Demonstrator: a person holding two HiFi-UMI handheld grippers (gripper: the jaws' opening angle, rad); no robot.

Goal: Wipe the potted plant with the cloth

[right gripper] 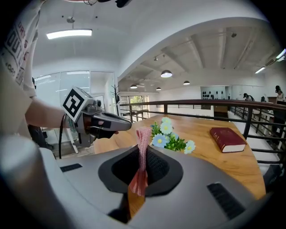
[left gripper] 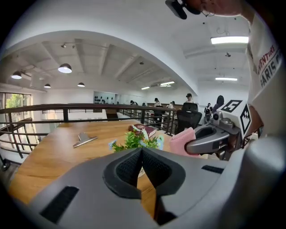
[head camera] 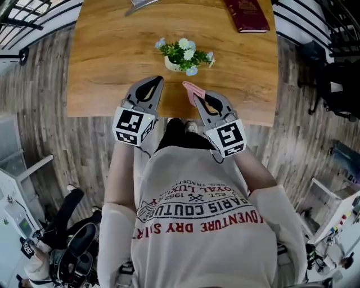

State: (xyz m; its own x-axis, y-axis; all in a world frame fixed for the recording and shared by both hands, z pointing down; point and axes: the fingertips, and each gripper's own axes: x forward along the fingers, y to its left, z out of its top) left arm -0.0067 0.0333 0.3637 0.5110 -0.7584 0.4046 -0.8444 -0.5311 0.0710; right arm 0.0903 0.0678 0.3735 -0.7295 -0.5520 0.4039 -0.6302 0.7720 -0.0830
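Gripping pink cloth (right gripper: 143,136), right tongs (right gripper: 142,154) near potted plant (head camera: 184,55); left tongs (left gripper: 142,151) closed.

The head view looks steeply down past the person's shirt (head camera: 197,225) in the lower frame onto a wooden table (head camera: 101,67) across the top, with the left gripper (head camera: 156,80) and right gripper (head camera: 196,95) at mid-frame. Each gripper view sits low and close behind its own jaws, which fill the lower frame, facing across the table toward a railing (left gripper: 67,107). All three share the table, the potted plant (head camera: 184,55) and the book (head camera: 247,14); each gripper view catches the other gripper at one side.
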